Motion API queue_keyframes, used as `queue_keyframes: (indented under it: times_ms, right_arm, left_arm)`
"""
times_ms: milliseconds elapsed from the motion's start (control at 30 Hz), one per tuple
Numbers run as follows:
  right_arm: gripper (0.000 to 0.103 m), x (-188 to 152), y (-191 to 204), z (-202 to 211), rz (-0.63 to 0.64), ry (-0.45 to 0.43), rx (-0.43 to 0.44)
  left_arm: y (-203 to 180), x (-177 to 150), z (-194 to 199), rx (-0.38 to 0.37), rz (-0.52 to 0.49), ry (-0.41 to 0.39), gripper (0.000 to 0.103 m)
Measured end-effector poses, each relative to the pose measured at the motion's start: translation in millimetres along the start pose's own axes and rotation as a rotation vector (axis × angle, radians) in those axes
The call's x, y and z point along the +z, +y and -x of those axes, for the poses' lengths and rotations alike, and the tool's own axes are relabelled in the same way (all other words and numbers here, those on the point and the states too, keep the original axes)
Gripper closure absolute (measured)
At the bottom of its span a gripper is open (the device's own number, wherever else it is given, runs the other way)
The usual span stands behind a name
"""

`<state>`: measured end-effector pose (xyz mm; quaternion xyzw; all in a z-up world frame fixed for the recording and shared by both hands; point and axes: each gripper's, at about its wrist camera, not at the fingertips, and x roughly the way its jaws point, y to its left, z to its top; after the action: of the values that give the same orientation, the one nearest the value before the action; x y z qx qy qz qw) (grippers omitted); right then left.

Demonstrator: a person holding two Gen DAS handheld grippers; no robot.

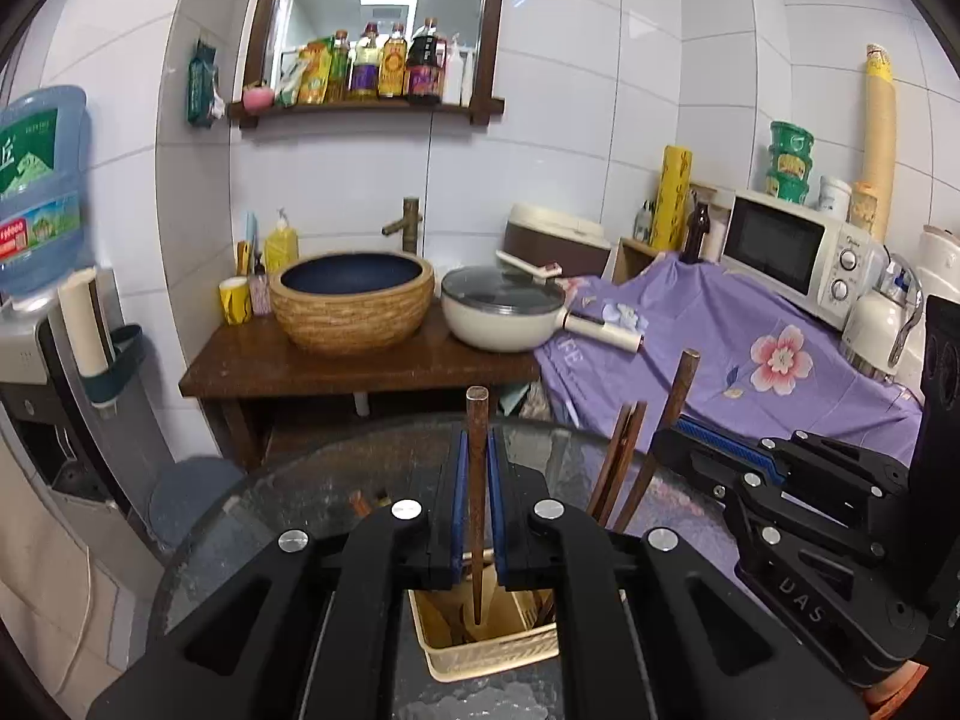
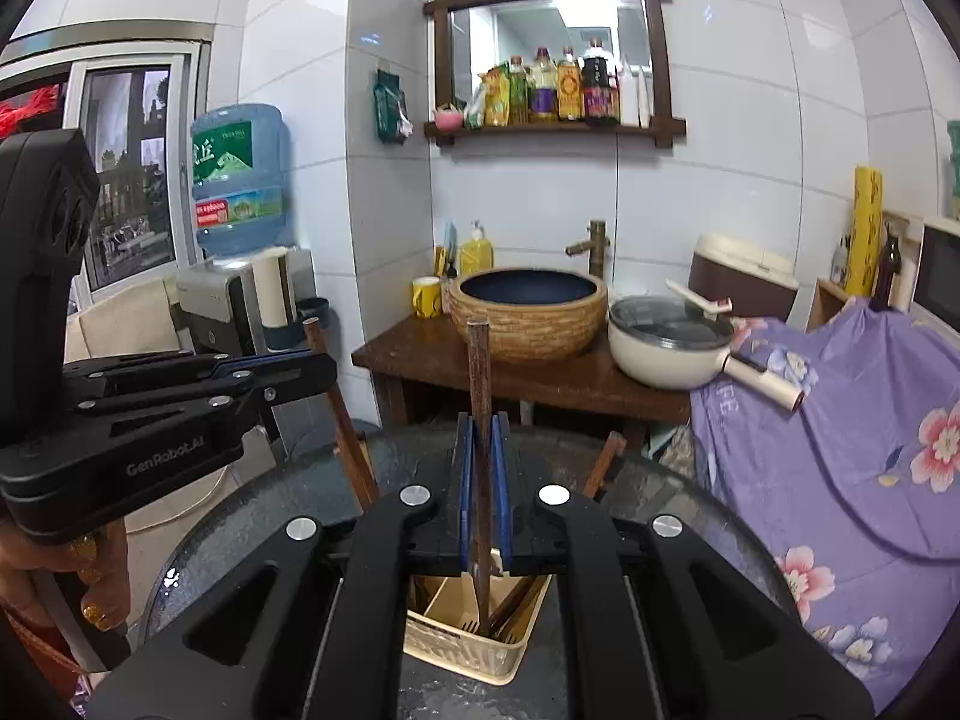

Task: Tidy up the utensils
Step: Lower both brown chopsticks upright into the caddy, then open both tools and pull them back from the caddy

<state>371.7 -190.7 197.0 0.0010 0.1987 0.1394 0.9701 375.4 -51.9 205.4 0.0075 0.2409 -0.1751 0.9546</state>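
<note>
The left tongs [image 1: 477, 468] are pinching a dark wooden utensil handle [image 1: 477, 420] between their blue pads, the handle standing nearly upright. Its top end sticks out above the pad tips and its lower end reaches down into a cream plastic utensil basket [image 1: 480, 654] right below the tongs. Which kind of utensil it is cannot be told, since its working end is hidden inside the basket.

The right tongs [image 2: 483, 468] are likewise pressed onto a second wooden handle [image 2: 479, 360], also upright, with its lower part going down into the same basket [image 2: 462, 654]. In the right wrist view a fork's tines and more wooden handles show in the compartment just right of the held handle, and a divider wall separates it from a compartment on the left.

In the left wrist view the right tongs appear from the side on the right, with two further wooden handles [image 1: 624, 456] leaning out of the basket between the two tools. In the right wrist view a hand [image 2: 90, 576] with gold-painted nails grips the left tool's body.

The basket stands on a round dark glass desk [image 1: 336, 492]. Beyond it are a woven basin [image 1: 354, 306] on a wooden counter, a cream pan [image 1: 504, 312] with a glass lid, and a purple flowered cloth [image 1: 750, 372].
</note>
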Motion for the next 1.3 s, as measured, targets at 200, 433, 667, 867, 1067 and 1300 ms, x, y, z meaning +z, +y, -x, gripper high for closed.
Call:
queue_keyframes:
  times_ms: [200, 433, 667, 867, 1067, 1300]
  right_arm:
    - [0.096, -20.2, -5.7, -19.7, -0.034, 0.05, 0.001]
    - [0.096, -35.3, -14.0, -37.4, -0.064, 0.094, -0.005]
    - [0.096, -41.6, -18.9, -40.6, -0.075, 0.083, -0.016]
    - [0.046, -42.7, -23.2, -15.6, -0.096, 0.017, -0.029]
    - [0.017, -56.8, -14.2, 45.2, -0.07, -0.095, -0.041]
    - [0.005, -133.7, 14.2, 118.7, -0.034, -0.181, -0.018]
  left_arm:
    - [12.5, -24.1, -22.2, 0.016, 0.018, 0.06, 0.096]
    - [16.1, -43.2, -41.0, 0.025, 0.019, 0.106, 0.096]
    - [11.8, -47.7, -36.3, 0.041, 0.0, 0.084, 0.086]
    - [5.0, -55.7, 3.7, 0.072, -0.043, -0.019, 0.028]
    - [12.8, -84.5, 68.8, 0.153, -0.037, -0.157, 0.006]
    - [3.1, -172.0, 135.6, 0.28, 0.001, -0.275, 0.006]
